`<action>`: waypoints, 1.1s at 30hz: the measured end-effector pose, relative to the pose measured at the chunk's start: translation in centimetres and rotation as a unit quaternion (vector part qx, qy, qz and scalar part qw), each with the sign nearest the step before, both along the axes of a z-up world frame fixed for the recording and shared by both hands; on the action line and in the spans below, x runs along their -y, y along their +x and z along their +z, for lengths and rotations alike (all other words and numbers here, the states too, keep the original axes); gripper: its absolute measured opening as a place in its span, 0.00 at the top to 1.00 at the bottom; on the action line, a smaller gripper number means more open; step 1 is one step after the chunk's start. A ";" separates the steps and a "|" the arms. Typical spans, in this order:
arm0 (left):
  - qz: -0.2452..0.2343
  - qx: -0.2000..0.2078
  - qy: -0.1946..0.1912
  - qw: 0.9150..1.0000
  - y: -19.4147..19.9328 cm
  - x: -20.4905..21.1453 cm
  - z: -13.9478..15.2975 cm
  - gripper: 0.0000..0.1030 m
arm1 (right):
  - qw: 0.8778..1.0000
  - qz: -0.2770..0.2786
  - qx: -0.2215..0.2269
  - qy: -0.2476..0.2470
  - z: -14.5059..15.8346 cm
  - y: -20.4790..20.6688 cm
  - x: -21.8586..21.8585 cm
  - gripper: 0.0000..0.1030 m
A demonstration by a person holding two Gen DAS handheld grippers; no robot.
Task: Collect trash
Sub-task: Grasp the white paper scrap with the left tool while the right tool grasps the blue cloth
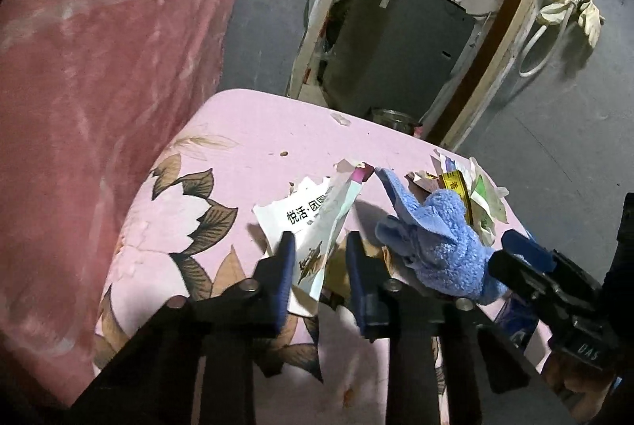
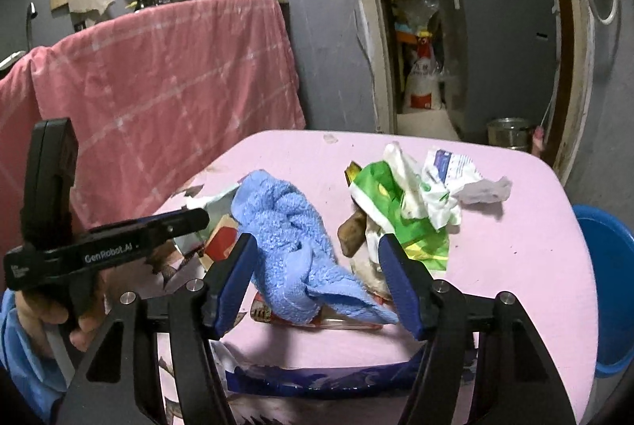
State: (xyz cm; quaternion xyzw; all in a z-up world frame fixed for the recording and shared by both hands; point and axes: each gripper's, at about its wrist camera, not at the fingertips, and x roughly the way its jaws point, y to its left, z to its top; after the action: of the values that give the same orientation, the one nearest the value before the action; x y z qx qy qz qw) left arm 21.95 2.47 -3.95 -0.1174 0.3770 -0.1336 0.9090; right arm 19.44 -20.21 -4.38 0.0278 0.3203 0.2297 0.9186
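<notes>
A torn white wrapper [image 1: 313,223] with black print stands on edge between the blue pads of my left gripper [image 1: 321,254], which are shut on it. To its right a fluffy blue cloth [image 1: 436,234] lies on the pink floral table [image 1: 245,131]. In the right wrist view my right gripper [image 2: 317,238] straddles the blue cloth [image 2: 285,226]. The cloth touches its left pad, a gap shows before its right fingertip, and the jaws stand open. Crumpled green and white wrappers [image 2: 396,203] and a brown lump [image 2: 350,230] lie just beyond. The left gripper [image 2: 198,219] reaches in from the left.
A pink blanket [image 2: 158,88] hangs behind the table on the left. A blue basin [image 2: 610,286] sits off the table's right edge. A blue plastic bag [image 2: 317,381] lies at the near edge. Behind is a doorway with a grey fridge [image 2: 495,48] and a metal pot [image 2: 507,133].
</notes>
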 end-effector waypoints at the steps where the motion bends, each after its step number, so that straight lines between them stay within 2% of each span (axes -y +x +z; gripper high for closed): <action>1: -0.001 -0.002 -0.001 1.000 0.1 0.0 0.0 0.86 | 1.000 0.003 -0.004 0.001 -0.1 0.1 0.0 0.40; 8: -0.003 -0.032 -0.009 0.999 1.3 -0.1 -0.7 0.87 | 1.000 0.019 -0.016 -0.004 -0.6 0.2 -0.6 0.40; 18: -0.002 -0.037 -0.025 0.999 1.0 -0.2 -0.7 0.96 | 0.998 0.040 -0.048 0.011 -1.3 0.5 -0.9 0.41; 19: -0.001 -0.036 -0.027 0.999 0.8 -0.2 -0.7 0.96 | 0.998 0.042 -0.050 0.013 -1.3 0.6 -0.9 0.42; 21: 0.004 -0.035 -0.034 0.999 0.4 -0.3 -0.7 0.97 | 0.997 0.049 -0.056 0.021 -1.4 0.6 -0.9 0.54; 27: 0.019 -0.020 -0.042 0.999 -1.0 -0.4 -0.3 0.98 | 0.996 0.059 -0.060 0.034 -1.4 0.3 -1.1 0.76; 30: 0.027 -0.005 -0.035 0.999 -2.1 -0.3 0.2 0.98 | 0.997 0.055 -0.048 0.039 -1.2 -0.2 -1.0 0.82; 33: 0.036 0.015 -0.032 0.999 -3.0 -0.3 0.7 0.98 | 0.998 0.044 -0.018 0.045 -0.4 -0.9 -0.5 0.84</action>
State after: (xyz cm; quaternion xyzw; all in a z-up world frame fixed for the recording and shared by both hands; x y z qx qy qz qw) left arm 18.93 2.75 -3.22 -0.1580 0.3542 -0.1144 0.9146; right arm 18.50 -19.67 -4.81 0.0588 0.3270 0.2830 0.8997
